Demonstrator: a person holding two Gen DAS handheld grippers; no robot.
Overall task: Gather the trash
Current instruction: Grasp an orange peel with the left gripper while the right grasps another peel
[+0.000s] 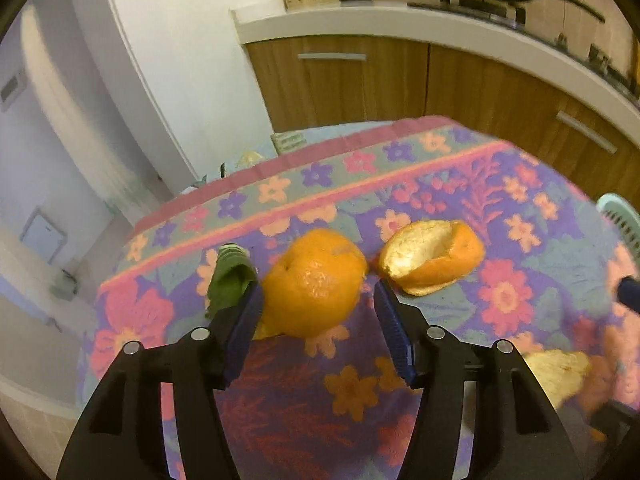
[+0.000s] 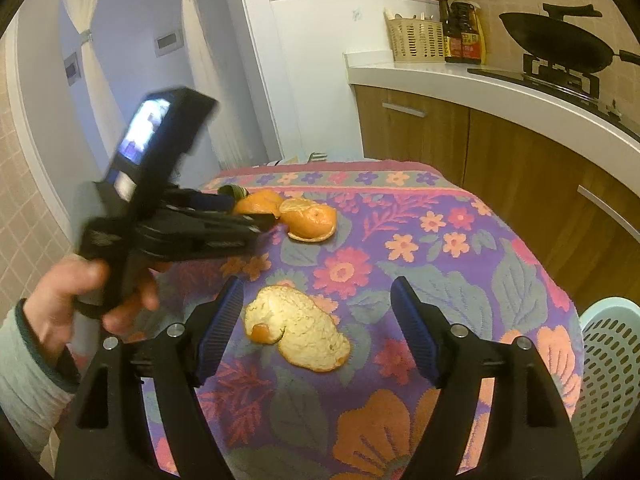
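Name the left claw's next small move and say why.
Probably ease forward and close. The left claw is open around the domed peel, its pads level with the peel's near half and the right one not touching it. The basket waits at the table's right edge.

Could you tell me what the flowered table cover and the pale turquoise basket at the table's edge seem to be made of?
The flowered table cover looks like woven terry or towel cloth: matt, with a fuzzy, napped surface and soft-edged printed flowers. The pale turquoise basket looks like moulded plastic: smooth, slightly glossy, with regular rows of punched holes in its wall.
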